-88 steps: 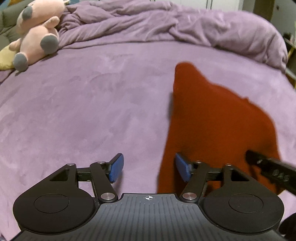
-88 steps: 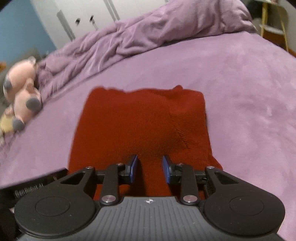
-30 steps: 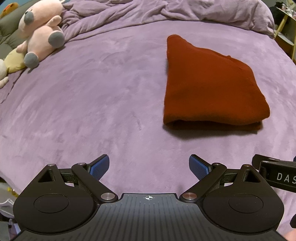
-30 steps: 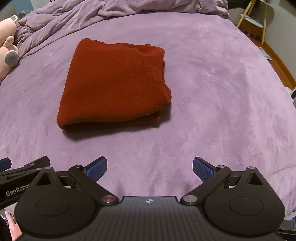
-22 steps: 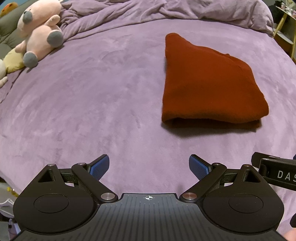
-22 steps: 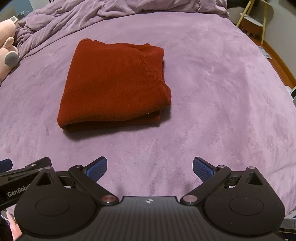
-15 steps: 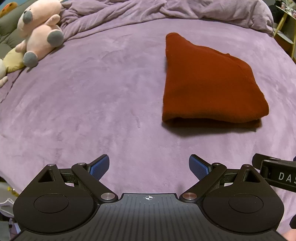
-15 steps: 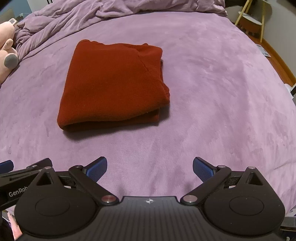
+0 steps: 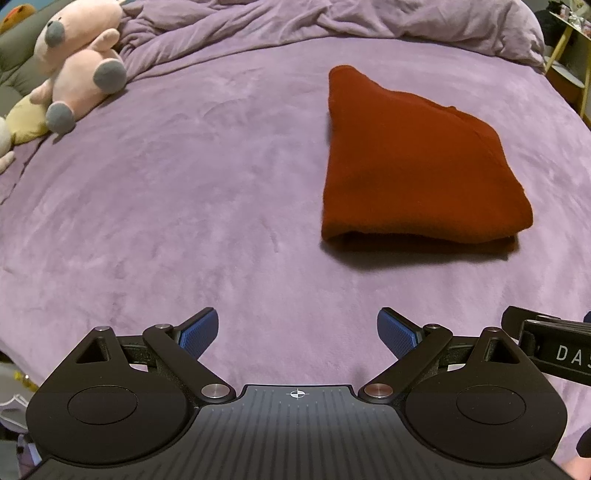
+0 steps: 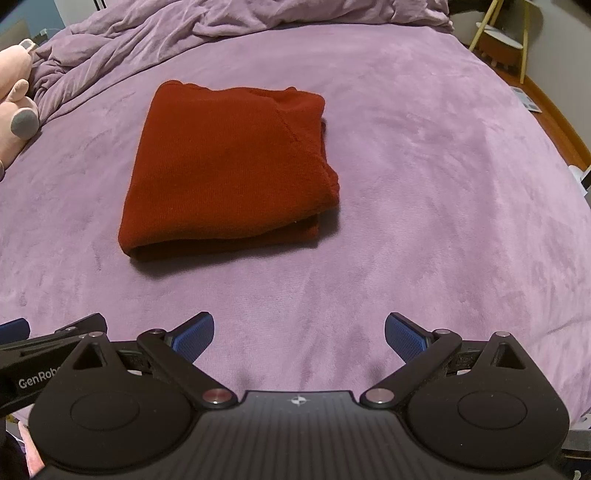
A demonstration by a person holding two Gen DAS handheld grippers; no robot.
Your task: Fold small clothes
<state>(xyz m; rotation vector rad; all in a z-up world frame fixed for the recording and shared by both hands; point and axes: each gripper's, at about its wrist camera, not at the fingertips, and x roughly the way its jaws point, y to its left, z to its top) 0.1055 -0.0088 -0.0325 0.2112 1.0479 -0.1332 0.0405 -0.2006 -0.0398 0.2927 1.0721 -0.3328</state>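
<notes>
A dark red knitted garment lies folded into a thick rectangle on the purple bed cover; its rounded fold faces me. In the right wrist view the same garment sits ahead and left of centre. My left gripper hovers open over the near edge of the bed, well short of the garment and to its left, with nothing between its blue pads. My right gripper is open too, empty, a good way in front of the garment. Each gripper shows at the edge of the other's view.
A pink plush toy with grey paws leans at the far left, beside a yellow cushion. A bunched purple duvet lines the far side. A yellow-legged stand and the floor lie past the bed's right edge.
Both grippers drew back from the garment, opened wide and now rest near the bed's front edge. Over the last second almost nothing moved; the garment lies still.
</notes>
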